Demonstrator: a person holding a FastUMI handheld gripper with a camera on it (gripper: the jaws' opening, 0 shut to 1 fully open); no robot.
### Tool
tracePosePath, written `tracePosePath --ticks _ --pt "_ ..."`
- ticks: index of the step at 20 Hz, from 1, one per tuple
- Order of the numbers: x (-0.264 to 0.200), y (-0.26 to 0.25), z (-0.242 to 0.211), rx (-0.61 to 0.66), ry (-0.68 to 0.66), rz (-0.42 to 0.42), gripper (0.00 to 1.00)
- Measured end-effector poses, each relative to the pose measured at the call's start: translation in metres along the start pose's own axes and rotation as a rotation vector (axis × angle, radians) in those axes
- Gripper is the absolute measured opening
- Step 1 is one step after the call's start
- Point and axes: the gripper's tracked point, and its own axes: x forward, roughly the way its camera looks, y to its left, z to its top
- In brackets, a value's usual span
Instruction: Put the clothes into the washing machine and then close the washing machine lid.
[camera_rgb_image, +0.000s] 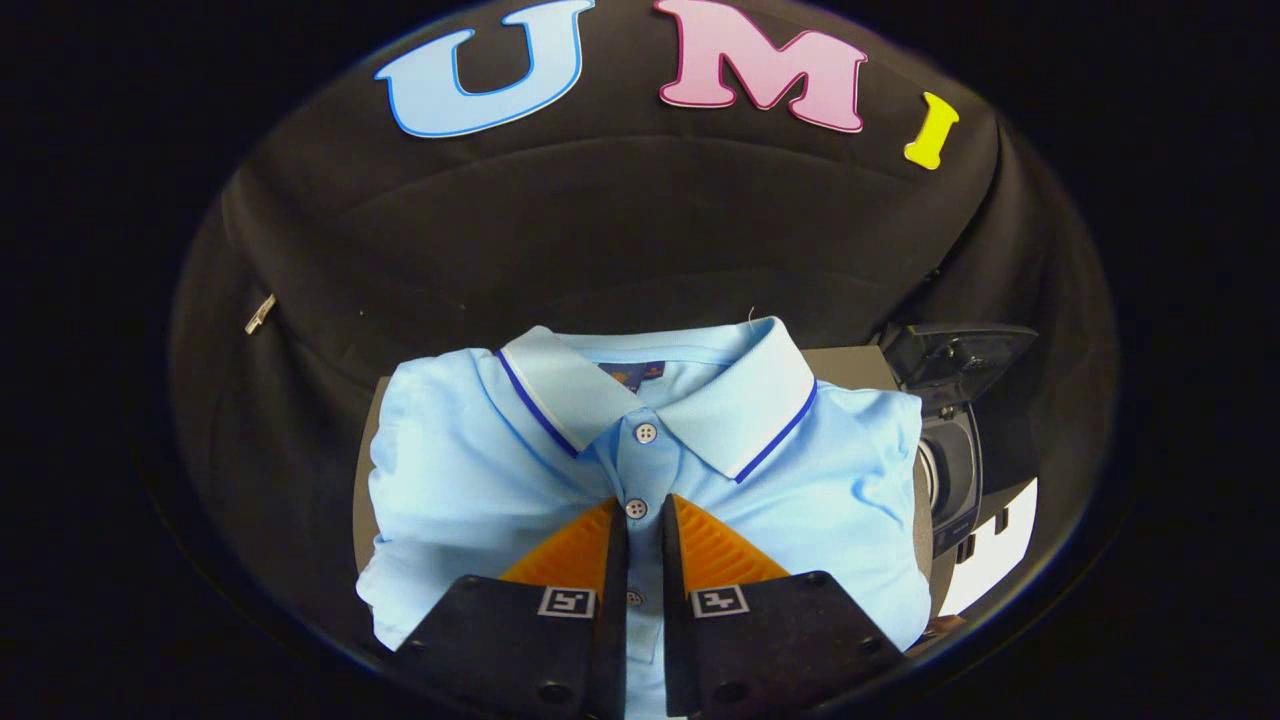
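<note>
Shirt's not in the machine yet, so basically everything is left to do. The folded light-blue polo shirt with the dark-blue-trimmed collar (650, 450) is lying flat on a grey-brown tabletop (845, 362), collar pointing away from the gripper. The gripper (645, 520) sits right over the button placket with its fingers drawn nearly together, a thin strip of fabric showing in the gap. Can't honestly tell if they're pinching the cloth or just resting on it. The small dark washing machine with its lid flipped up (950, 440) is just beside the shirt's right edge. So: lift, drop it in, shut the lid.
</note>
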Motion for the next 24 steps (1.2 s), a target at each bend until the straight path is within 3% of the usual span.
tracePosePath --ticks 1,2,10,16,21,24 --pt "0.001 0.001 0.002 -0.015 -0.029 -0.001 0.20" --pt "-0.002 0.001 -0.002 -0.030 -0.032 0.002 0.05" --pt "-0.010 0.004 0.002 -0.025 -0.166 0.037 0.05" --pt "-0.049 0.000 0.002 -0.091 -0.334 0.035 0.05" --pt "-0.088 -0.010 0.009 -0.086 -0.455 0.090 0.05" --pt "-0.114 -0.021 0.012 -0.053 -0.506 0.168 0.05"
